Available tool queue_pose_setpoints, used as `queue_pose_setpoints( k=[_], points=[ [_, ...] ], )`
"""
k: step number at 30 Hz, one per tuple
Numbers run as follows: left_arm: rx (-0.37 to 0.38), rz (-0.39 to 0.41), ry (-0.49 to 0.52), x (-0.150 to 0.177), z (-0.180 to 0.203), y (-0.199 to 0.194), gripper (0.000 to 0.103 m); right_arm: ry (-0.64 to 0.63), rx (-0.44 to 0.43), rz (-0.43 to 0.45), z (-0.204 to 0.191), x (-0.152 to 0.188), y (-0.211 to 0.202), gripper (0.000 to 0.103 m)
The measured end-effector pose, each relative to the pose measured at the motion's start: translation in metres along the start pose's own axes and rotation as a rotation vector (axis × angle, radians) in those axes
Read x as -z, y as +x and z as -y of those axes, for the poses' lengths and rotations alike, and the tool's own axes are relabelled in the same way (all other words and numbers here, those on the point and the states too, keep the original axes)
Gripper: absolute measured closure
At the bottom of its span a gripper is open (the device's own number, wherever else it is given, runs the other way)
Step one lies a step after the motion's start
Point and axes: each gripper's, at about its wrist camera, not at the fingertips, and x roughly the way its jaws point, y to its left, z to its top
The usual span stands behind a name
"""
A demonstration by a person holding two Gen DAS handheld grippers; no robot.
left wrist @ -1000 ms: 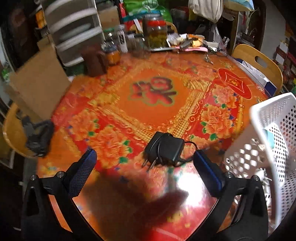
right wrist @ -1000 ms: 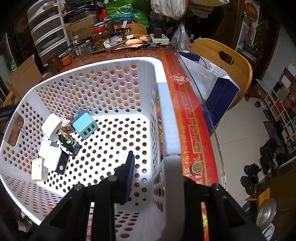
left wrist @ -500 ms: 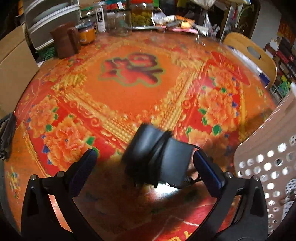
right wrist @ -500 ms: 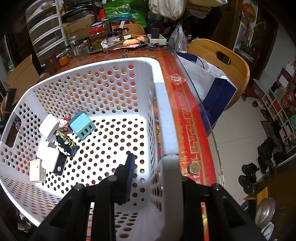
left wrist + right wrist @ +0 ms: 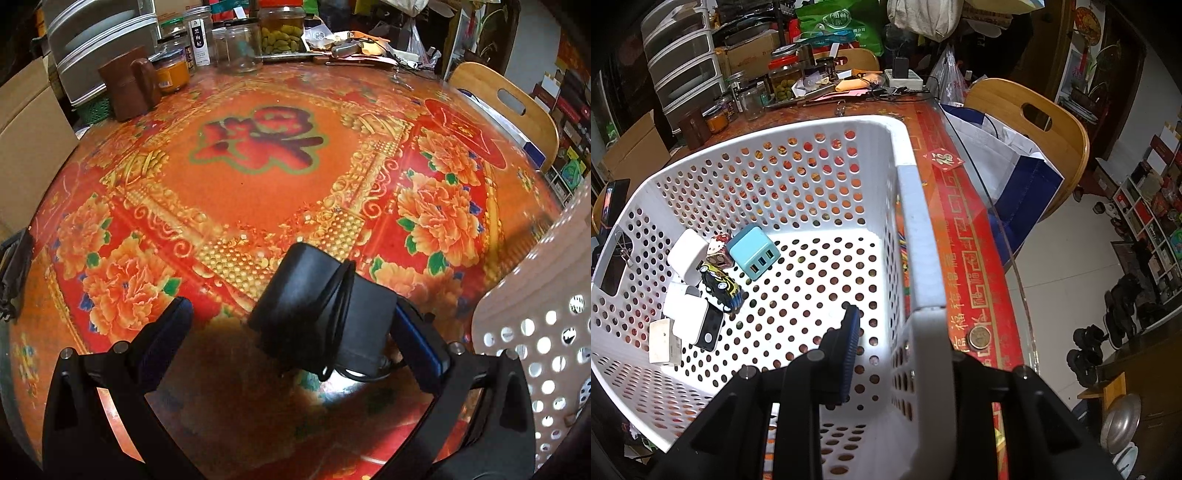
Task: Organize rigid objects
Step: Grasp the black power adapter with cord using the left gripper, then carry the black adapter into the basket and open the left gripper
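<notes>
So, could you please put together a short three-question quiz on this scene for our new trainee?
1. True or false: the left gripper has its fingers closed firmly on the black power adapter.
2. What is the right gripper clamped on?
A. the blue USB charger
B. the wall of the white basket
C. the coin
3. Fill in: the toy car lies inside the ____.

Key:
1. False; the jaws stand wide, the adapter touching only the right finger.
2. B
3. white basket
</notes>
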Motion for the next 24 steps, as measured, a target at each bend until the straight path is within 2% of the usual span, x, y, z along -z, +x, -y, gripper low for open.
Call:
queue_pose_setpoints(
  k=[1, 3, 4, 5, 8, 10, 12, 15, 20, 24],
  points=[
    [-0.004, 0.005, 0.001, 0.000, 0.001, -0.001, 0.003, 0.000, 0.000, 0.000, 0.000, 0.000, 0.000, 0.075],
    [-0.013, 0.026, 0.011, 0.000, 0.003, -0.005, 0.022, -0.001, -0.001, -0.001, 0.000, 0.000, 0.000, 0.075],
    [-0.008, 0.036, 0.021, 0.000, 0.005, -0.009, 0.042, -0.001, 0.000, -0.001, 0.000, 0.000, 0.000, 0.075],
    [-0.017, 0.043, 0.028, 0.000, 0.008, -0.011, 0.042, -0.002, 0.000, -0.001, 0.000, 0.000, 0.000, 0.075],
    [-0.122, 0.088, 0.072, 0.006, 0.018, -0.020, 0.043, -0.001, 0.001, -0.005, 0.000, 0.000, 0.000, 0.075],
    [-0.215, 0.160, 0.106, 0.011, 0.026, -0.035, 0.043, -0.001, -0.001, -0.003, 0.000, 0.000, 0.000, 0.075],
    [-0.269, 0.221, 0.097, 0.014, 0.027, -0.053, 0.043, 0.000, -0.001, -0.004, 0.000, 0.000, 0.000, 0.075],
    [-0.341, 0.265, 0.059, 0.014, 0.022, -0.073, 0.043, -0.003, 0.004, -0.009, -0.001, 0.001, 0.001, 0.075],
    [-0.449, 0.298, 0.046, 0.013, 0.015, -0.105, 0.043, -0.017, 0.008, -0.015, -0.003, 0.002, 0.002, 0.075],
    [-0.484, 0.336, 0.030, 0.009, 0.011, -0.140, 0.043, -0.021, 0.004, -0.013, -0.003, 0.002, 0.002, 0.075]
  ],
)
